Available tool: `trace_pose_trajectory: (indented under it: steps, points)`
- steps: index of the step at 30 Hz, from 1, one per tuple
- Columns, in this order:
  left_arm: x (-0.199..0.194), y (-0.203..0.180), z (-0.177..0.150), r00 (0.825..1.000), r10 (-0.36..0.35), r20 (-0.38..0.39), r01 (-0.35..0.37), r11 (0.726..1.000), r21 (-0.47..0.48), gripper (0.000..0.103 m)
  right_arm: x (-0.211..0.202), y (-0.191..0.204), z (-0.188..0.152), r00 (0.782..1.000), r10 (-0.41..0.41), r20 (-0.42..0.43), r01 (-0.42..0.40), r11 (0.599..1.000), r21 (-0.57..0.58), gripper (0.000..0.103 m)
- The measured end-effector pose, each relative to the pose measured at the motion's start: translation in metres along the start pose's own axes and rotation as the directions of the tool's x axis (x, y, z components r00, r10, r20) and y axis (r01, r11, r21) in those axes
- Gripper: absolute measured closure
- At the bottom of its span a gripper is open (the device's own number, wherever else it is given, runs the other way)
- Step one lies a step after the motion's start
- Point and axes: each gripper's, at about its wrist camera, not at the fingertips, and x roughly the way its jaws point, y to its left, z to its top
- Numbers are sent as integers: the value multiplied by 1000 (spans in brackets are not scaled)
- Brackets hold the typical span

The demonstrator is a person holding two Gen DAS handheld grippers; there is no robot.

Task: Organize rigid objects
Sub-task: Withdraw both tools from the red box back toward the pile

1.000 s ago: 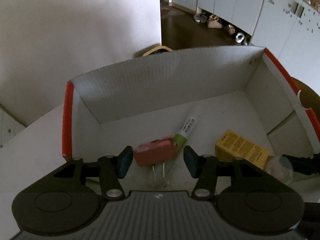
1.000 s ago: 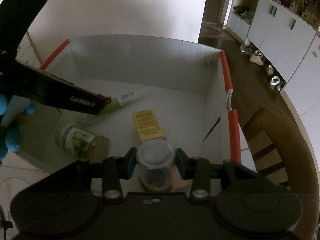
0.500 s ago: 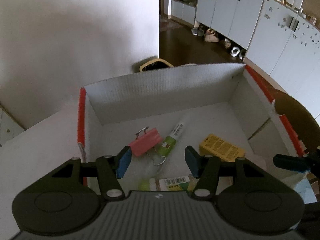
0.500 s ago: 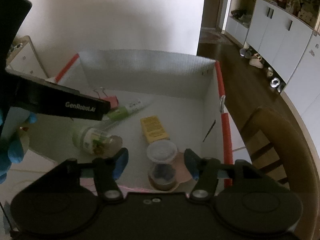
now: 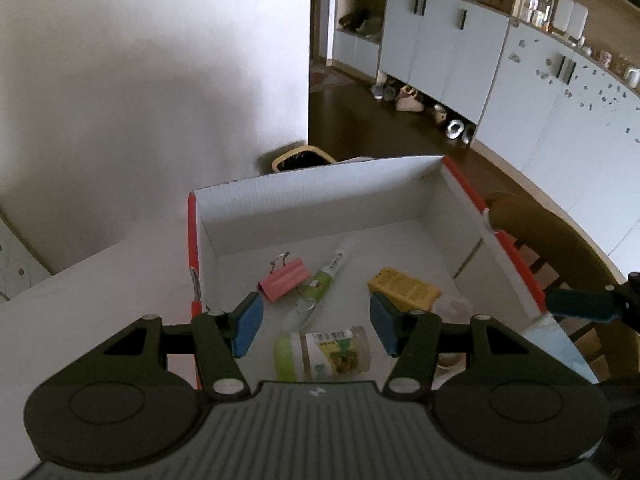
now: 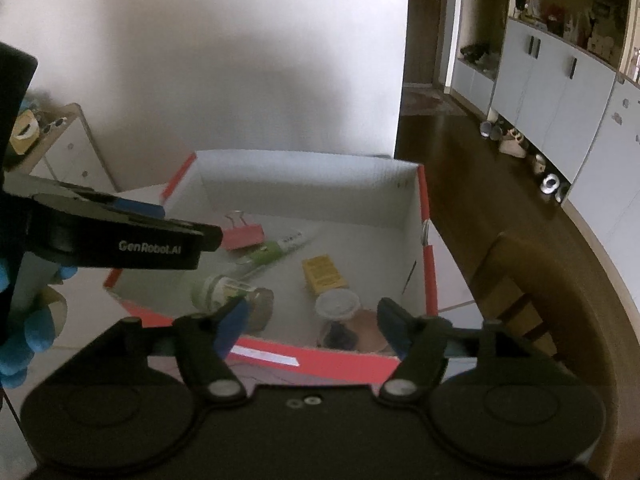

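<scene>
Five things lie in the box (image 6: 412, 196): clip (image 5: 284, 284), tube (image 5: 332, 266), carton (image 5: 404, 290), jar (image 5: 324, 354), cup (image 6: 336, 306). The left hand-held gripper (image 5: 314, 324) is open and empty; the right hand-held gripper (image 6: 310, 326) is opening, empty.

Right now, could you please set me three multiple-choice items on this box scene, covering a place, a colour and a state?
1. Where does the yellow carton lie?
A. inside the box
B. on the floor
C. on the chair

2. What colour is the binder clip?
A. green
B. pink
C. black

3. How does the jar with the green lid rest?
A. upright
B. upside down
C. on its side

Answers: 1 A, it sits on the box floor beside the tube. 2 B, its body is pink. 3 C, its lid faces sideways.
</scene>
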Motion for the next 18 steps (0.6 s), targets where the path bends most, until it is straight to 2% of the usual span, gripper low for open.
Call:
trace_pose_trajectory:
  steps: [5, 8, 16, 18]
  points:
    - [-25, -5, -9, 999, -13, 32, 13, 1000, 23, 44, -24, 5, -6, 999, 17, 36, -17, 1000, 4, 27]
    - [-40, -8, -16, 999, -23, 47, 21, 999, 35, 37, -37, 7, -10, 998, 31, 51, -31, 999, 10, 23]
    - [-77, -7, -37, 994, -60, 89, 57, 998, 38, 36, -65, 15, -20, 995, 35, 95, -37, 999, 23, 17]
    - [-85, -6, -41, 993, -72, 96, 68, 997, 40, 32, -70, 17, -23, 993, 38, 108, -42, 999, 30, 15]
